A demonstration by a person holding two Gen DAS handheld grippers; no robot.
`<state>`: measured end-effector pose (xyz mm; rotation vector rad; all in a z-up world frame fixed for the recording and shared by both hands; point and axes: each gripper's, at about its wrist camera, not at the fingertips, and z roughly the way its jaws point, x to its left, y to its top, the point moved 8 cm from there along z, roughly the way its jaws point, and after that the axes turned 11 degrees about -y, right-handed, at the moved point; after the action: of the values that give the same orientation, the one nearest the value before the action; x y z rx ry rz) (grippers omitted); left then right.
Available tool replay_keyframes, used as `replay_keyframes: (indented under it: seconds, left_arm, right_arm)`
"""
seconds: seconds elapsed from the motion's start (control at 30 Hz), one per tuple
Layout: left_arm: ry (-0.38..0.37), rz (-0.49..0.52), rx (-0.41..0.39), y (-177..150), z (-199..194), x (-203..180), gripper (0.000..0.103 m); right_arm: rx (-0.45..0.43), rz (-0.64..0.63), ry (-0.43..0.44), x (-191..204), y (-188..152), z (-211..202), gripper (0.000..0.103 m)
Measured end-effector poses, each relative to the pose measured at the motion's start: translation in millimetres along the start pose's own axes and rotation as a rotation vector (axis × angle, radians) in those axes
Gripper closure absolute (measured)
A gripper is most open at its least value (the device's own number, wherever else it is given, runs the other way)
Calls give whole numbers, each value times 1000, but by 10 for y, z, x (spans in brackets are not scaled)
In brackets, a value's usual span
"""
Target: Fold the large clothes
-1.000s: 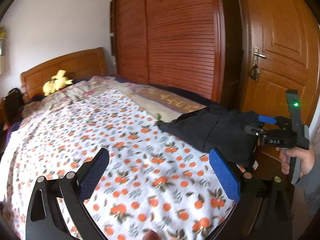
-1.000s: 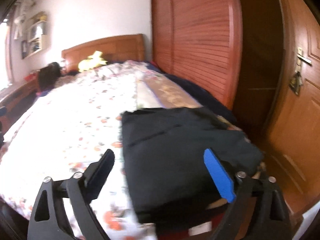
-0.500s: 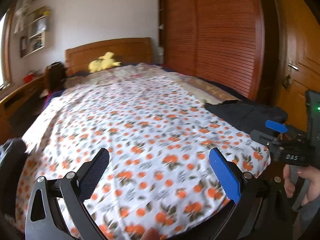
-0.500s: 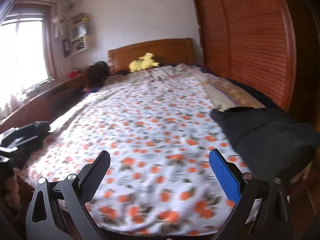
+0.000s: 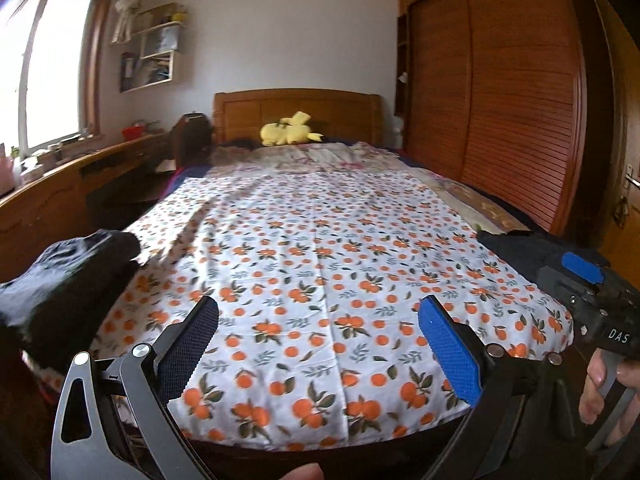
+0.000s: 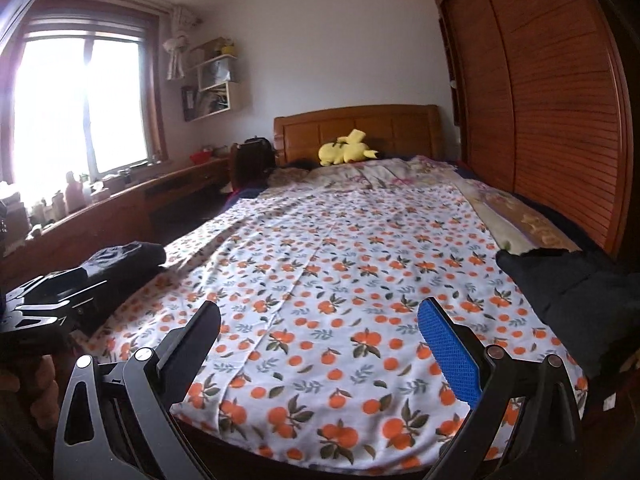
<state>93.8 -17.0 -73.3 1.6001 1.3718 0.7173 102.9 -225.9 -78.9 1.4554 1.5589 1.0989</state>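
Note:
A folded black garment (image 6: pixel 576 300) lies on the bed's near right corner; it also shows in the left wrist view (image 5: pixel 524 250). A second dark bundle of clothing (image 5: pixel 60 280) sits at the bed's near left edge, also in the right wrist view (image 6: pixel 128 258). My left gripper (image 5: pixel 320 344) is open and empty, above the bed's foot. My right gripper (image 6: pixel 320 344) is open and empty too, over the foot of the bed; it appears at the right of the left wrist view (image 5: pixel 592 296).
The bed has an orange-print sheet (image 5: pixel 320 248), a wooden headboard (image 5: pixel 296 112) and a yellow plush toy (image 5: pixel 288 134). A wooden wardrobe (image 5: pixel 500 100) stands on the right. A long desk under a window (image 6: pixel 120 200) runs along the left.
Both grippers swung left, away from the folded black garment, and now face the length of the bed. The dark bundle at the left came into view. Both stayed open.

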Motion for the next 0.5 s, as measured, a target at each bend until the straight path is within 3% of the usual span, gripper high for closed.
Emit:
replay_keyframes:
  seconds: [0.5]
  left_arm:
    - [42, -3, -23, -12, -112, 132, 3]
  right_arm:
    - [-3, -18, 0, 113, -7, -16, 8]
